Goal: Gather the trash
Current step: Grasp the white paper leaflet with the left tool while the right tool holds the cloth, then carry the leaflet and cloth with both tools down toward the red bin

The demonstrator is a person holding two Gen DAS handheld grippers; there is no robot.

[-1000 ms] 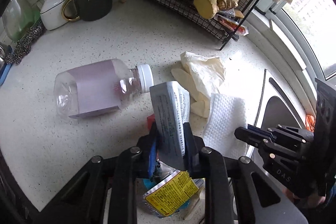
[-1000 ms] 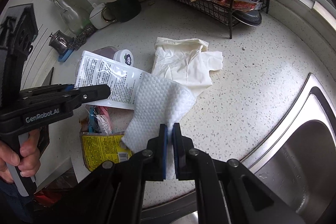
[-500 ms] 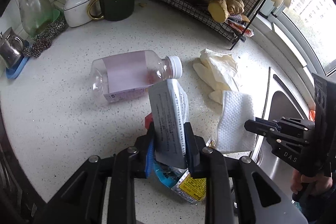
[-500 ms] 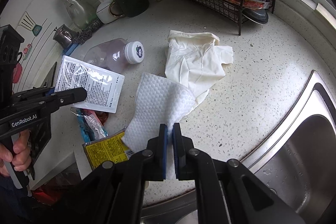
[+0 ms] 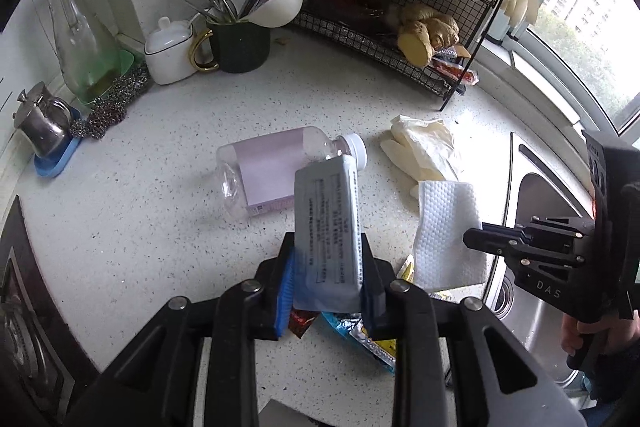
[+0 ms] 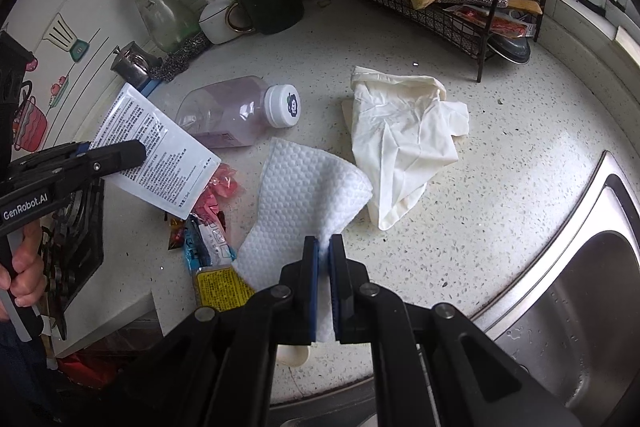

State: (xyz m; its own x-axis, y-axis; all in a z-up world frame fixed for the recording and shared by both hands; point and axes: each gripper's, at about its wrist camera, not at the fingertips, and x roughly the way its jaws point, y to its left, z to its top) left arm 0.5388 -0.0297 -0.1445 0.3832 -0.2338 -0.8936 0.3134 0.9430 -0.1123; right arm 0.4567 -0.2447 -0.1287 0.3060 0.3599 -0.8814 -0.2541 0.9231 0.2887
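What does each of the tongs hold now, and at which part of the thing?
The left tongs hold a white printed packet by its lower end. The right tongs are shut on a white paper towel, pinched at its bunched lower edge.

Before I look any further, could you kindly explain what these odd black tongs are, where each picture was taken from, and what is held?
There is no robot: a person holds one pair of tongs in each hand, and a camera on each looks along its two fingers.

The left camera shows the left tongs gripping a grey printed sachet. The right camera shows the right tongs shut on a white paper towel.

On the speckled counter lie a capped plastic bottle on its side, a crumpled cream glove and small wrappers. A steel sink is beside them.
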